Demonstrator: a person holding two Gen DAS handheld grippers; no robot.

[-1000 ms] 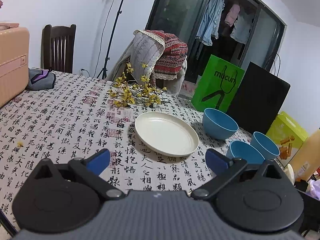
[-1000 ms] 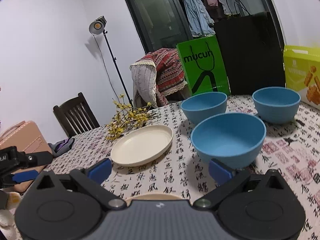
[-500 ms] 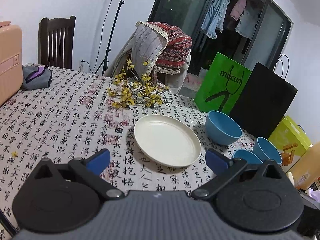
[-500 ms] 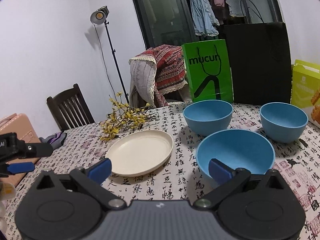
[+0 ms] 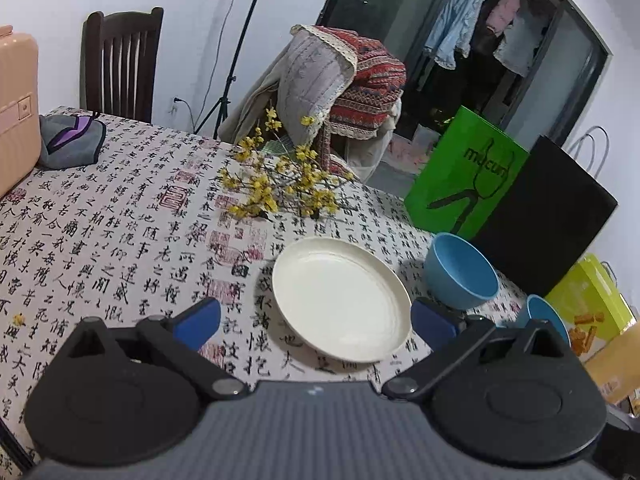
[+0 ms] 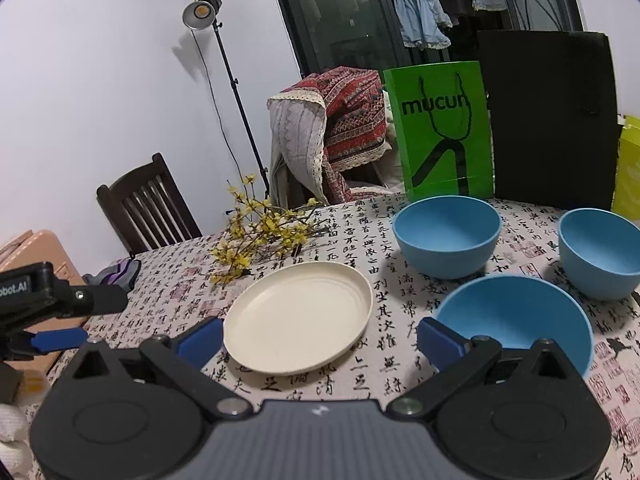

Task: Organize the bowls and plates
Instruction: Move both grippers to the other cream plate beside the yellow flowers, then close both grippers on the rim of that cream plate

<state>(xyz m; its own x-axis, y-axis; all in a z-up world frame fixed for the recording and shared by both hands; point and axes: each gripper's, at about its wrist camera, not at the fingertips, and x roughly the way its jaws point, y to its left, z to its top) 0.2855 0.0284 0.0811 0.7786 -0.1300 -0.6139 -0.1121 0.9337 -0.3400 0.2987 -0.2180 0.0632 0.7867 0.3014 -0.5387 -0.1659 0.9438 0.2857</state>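
A cream plate lies flat on the calligraphy-print tablecloth. Three blue bowls stand to its right: a far bowl, a right bowl and a near bowl. My left gripper hangs open above the table, its blue fingertips either side of the plate's near edge. My right gripper is open too, between the plate and the near bowl, holding nothing. The left gripper also shows at the left edge of the right wrist view.
Yellow flower sprigs lie behind the plate. A green bag, a black bag and a yellow box stand at the back right. A pink case and grey pouch sit far left. Chairs stand behind the table.
Both grippers have risen and tilted down a little, so the plate and bowls sit lower and closer in each view. Nothing on the table has moved; both stay open.
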